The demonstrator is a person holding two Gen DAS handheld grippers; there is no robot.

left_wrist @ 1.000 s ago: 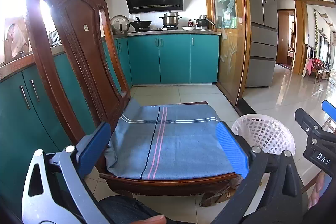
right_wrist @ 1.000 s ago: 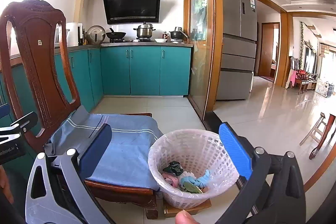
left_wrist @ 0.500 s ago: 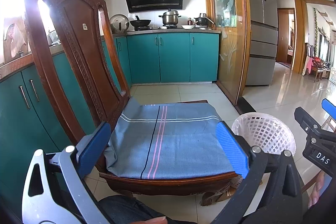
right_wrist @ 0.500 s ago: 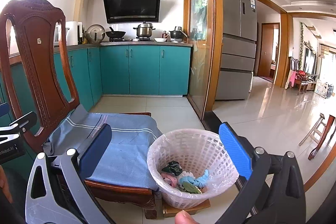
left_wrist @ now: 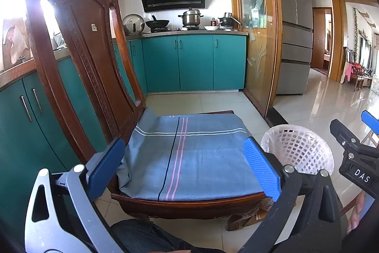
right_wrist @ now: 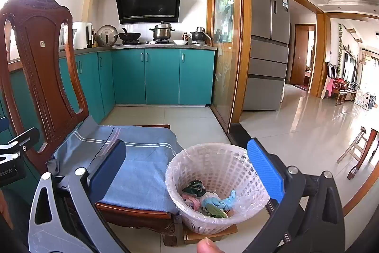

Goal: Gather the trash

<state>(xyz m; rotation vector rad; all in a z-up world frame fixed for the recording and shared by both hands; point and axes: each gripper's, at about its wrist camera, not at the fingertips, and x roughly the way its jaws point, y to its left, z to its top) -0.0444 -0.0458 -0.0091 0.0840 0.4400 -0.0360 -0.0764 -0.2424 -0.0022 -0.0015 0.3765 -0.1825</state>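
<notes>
the left gripper [left_wrist: 184, 172] is hanging released above the grey-blue seat cloth [left_wrist: 189, 158] of the wooden chair [left_wrist: 78, 58], its blue pads spread wide and nothing between them. the right gripper [right_wrist: 187, 172] is likewise hanging spread and empty, its view taking in the white lattice basket [right_wrist: 216, 184] that is standing just beside the chair's front corner. the collected scraps [right_wrist: 206, 202], dark green, pink and pale blue, are lying in the bottom of the lined basket. compared with the views from a second ago and half a second ago, almost nothing is changing: both grippers are staying open and nearly still, with only a slight drift of framing, and the scraps are sitting where they were. no loose trash is showing on the cloth or the visible floor tiles [right_wrist: 189, 117], so the collecting is judged to be at or near its end, the hands pausing rather than reaching.
</notes>
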